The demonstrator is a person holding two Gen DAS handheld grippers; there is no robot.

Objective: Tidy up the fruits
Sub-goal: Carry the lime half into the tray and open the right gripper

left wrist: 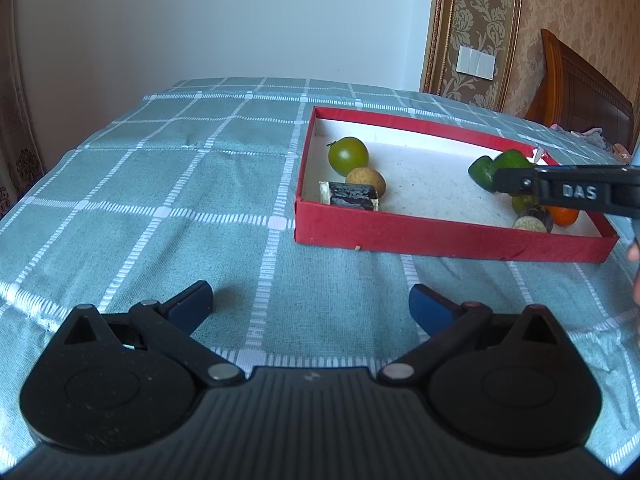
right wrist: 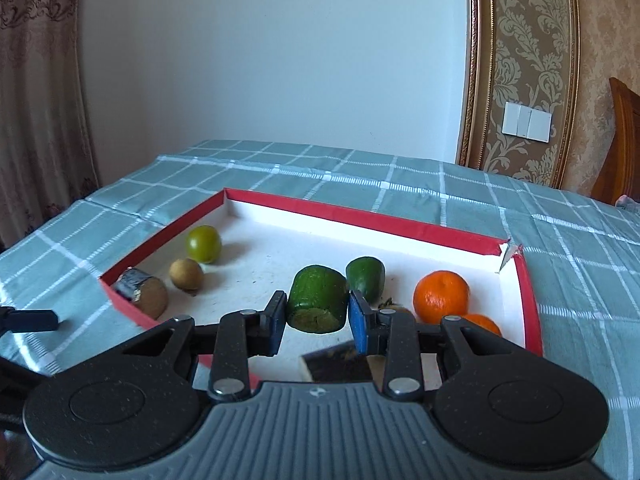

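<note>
A red shallow box (right wrist: 360, 216) with a white floor lies on the checked cloth. My right gripper (right wrist: 318, 314) is shut on a green cut chunk (right wrist: 318, 300), held just above the box floor. Behind it lie a second green piece (right wrist: 366, 278) and two oranges (right wrist: 440, 296). At the box's left end are a round green fruit (right wrist: 203, 243), a brown longan (right wrist: 186, 274) and a dark cane piece (right wrist: 142, 292). My left gripper (left wrist: 312, 304) hangs open over bare cloth, short of the box (left wrist: 440, 240). From the left wrist view, the right gripper (left wrist: 504, 180) reaches in over the box's right end.
Another dark cane piece (right wrist: 340, 364) lies under the right gripper near the front wall. The cloth (left wrist: 160, 200) left of the box holds nothing. A wall stands behind the table; a wooden headboard (left wrist: 580, 88) is at the far right. The box's back right corner (right wrist: 506, 254) is torn.
</note>
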